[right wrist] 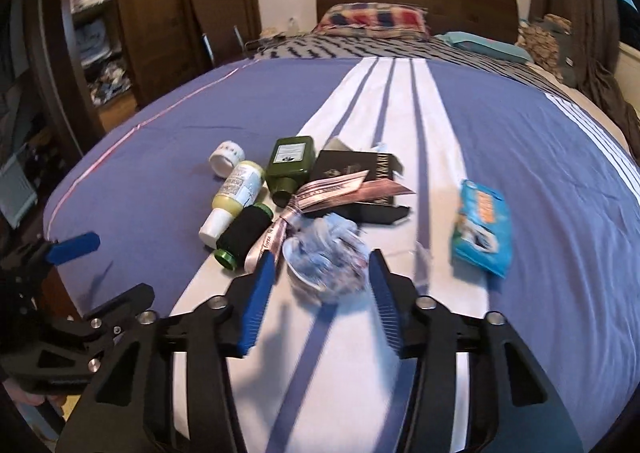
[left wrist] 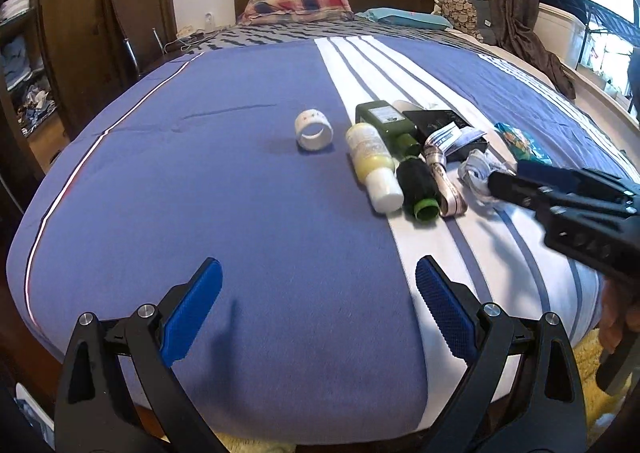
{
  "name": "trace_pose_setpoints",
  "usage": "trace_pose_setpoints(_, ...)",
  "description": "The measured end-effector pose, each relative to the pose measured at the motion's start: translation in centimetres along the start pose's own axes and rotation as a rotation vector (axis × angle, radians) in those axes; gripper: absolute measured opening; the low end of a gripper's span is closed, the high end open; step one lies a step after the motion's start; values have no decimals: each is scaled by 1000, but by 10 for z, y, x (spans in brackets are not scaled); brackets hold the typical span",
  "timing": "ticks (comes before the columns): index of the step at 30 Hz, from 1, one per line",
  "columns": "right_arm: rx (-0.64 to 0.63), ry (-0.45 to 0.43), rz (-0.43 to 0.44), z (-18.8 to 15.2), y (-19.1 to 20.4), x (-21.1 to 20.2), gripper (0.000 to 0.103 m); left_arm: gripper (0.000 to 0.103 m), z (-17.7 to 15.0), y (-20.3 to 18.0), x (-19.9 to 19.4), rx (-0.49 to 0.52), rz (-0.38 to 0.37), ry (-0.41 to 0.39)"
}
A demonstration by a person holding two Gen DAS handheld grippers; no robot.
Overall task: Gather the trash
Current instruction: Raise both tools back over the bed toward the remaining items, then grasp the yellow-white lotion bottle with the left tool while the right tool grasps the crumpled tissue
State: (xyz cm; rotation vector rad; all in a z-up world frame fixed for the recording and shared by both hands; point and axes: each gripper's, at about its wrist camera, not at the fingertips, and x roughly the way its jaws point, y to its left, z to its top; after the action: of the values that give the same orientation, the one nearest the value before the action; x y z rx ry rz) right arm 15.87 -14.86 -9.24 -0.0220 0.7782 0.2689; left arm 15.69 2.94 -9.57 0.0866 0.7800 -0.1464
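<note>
Just beyond the right gripper [right wrist: 322, 273], a crumpled blue-and-white wad of wrapper [right wrist: 326, 253] lies on the white band of the bed [right wrist: 140, 157], sitting between the two blue-padded fingers [right wrist: 260, 293], which stand partly spread on either side of it; the blur there hides whether either pad touches it. Seen from the left wrist camera, the same gripper [left wrist: 498, 183] comes in from 3 o'clock with its tip at the wad [left wrist: 478, 173]. At the wad's 10 o'clock lies a black spool with a green cap [right wrist: 242, 237], touching a pale yellow bottle with a white cap [right wrist: 228, 199] on its far side, and a printed ribbon [right wrist: 320, 189] runs from beside the spool up toward 12 o'clock. Further back rest a dark green bottle [right wrist: 290, 165] and a black box [right wrist: 360, 181] (its flaps hang open), with a white tape roll [right wrist: 226, 157] at the far 10 o'clock end of the cluster. A blue wipes packet [right wrist: 482, 229] lies well apart at 3 o'clock on the blue part of the cover. The left gripper [left wrist: 318, 305] hovers over the near edge of the bed with its fingers [left wrist: 192, 309] wide apart and nothing between them.
</note>
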Motion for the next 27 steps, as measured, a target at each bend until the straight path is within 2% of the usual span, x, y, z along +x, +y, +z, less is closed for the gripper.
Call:
trace_pose_setpoints(5,-25,28,0,-1,0,11,22,92,8,-4,10,0,-28,2)
trace_pose_setpoints(9,-15,13,8,-1,-2,7,8,92,18,-4,22,-17,-49,8)
trace_pose_setpoints(15,16,-83,25,14,-12,-17,8,91,41,-6,38,-21,-34,-21)
trace_pose_setpoints(20,27,-132,35,21,-21,-35,8,79,58,-8,65,-11,-25,3)
trace_pose_setpoints(25,28,-148,39,22,-28,-42,8,75,63,-12,86,-6,-45,29)
trace_pose_setpoints(27,31,-149,35,21,-31,-41,8,68,66,-11,91,-21,-56,34)
